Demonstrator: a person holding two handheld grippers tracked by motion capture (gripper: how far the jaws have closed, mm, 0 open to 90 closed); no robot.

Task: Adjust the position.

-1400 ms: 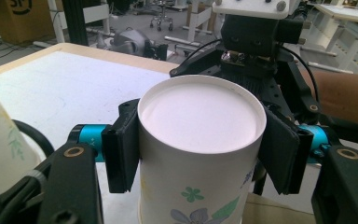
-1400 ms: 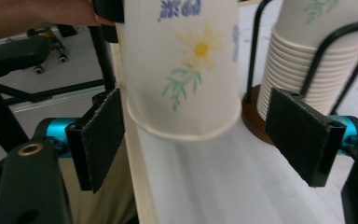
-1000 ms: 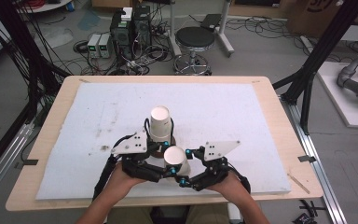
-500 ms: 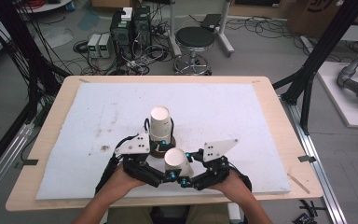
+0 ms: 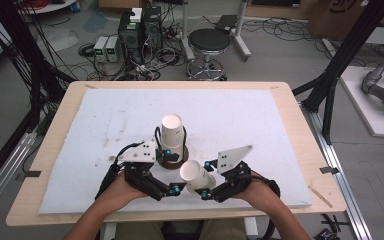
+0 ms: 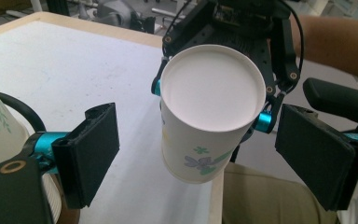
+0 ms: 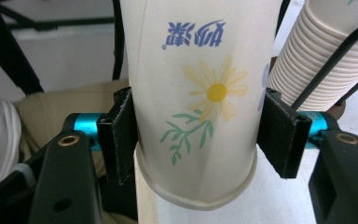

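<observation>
Your right gripper (image 5: 206, 191) sits in the lower centre of the high view, clamped on a single paper cup (image 5: 196, 175). In the right gripper view both black jaws press the cup's flowered sides, just above its rolled rim at the bottom of the frame, and the cup is held with its base pointing away from that hand. Your left gripper (image 5: 174, 189), just to the left, has its jaws spread wide and grips nothing. In the left gripper view the cup's (image 6: 208, 112) white base faces the camera in mid-frame, between the two parted jaws and touching neither. A stack of cups (image 5: 172, 136) stands upright on the white mat (image 5: 260, 125), just above both grippers.
</observation>
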